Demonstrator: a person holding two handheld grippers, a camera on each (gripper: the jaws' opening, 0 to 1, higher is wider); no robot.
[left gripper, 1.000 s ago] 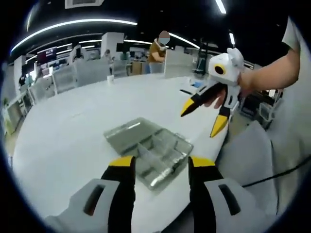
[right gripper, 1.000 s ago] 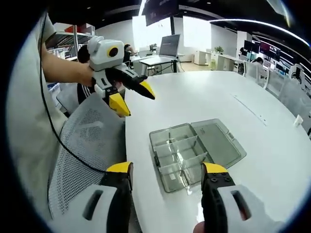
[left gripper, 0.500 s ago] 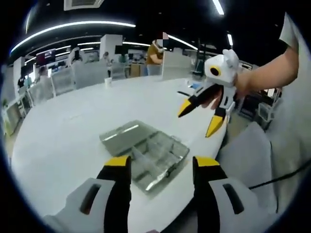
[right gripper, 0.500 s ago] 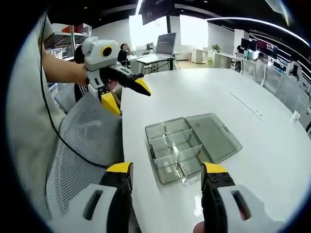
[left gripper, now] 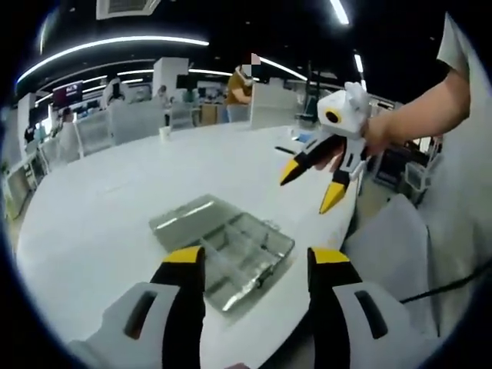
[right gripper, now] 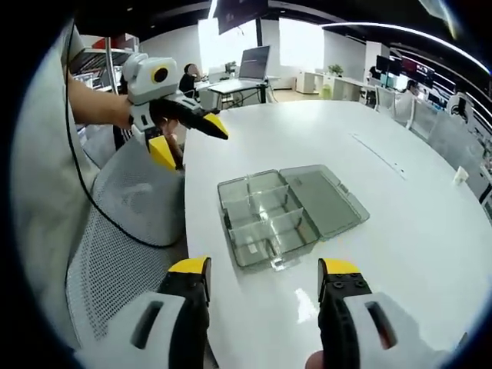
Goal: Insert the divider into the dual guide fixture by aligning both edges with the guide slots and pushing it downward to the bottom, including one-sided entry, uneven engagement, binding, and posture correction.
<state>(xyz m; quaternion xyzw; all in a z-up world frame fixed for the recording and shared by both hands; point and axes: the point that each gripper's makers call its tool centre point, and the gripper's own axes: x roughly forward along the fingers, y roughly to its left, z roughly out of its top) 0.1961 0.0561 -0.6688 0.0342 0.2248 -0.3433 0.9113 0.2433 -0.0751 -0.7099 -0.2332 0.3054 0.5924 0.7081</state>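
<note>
A clear grey compartment box [left gripper: 223,246] [right gripper: 284,211] lies on the white table [left gripper: 100,200] [right gripper: 400,254] with its lid folded flat beside it. Thin clear dividers [right gripper: 265,211] stand inside its tray. My left gripper [left gripper: 256,257] is held in the air short of the box, open and empty. It also shows at the upper left of the right gripper view [right gripper: 188,140], over the table's edge. My right gripper [right gripper: 265,267] is open and empty too, held back from the box. It hangs in the air at the upper right of the left gripper view [left gripper: 314,184].
A grey mesh chair [right gripper: 115,254] [left gripper: 392,246] stands at the table's near edge, next to the person's body. A small cup [right gripper: 460,175] [left gripper: 164,132] sits far across the table. Desks, screens and other people are in the background.
Both views have shifted a little as the hands drifted; the box looks slightly farther off. The box has not moved, and both grippers stay open and empty.
</note>
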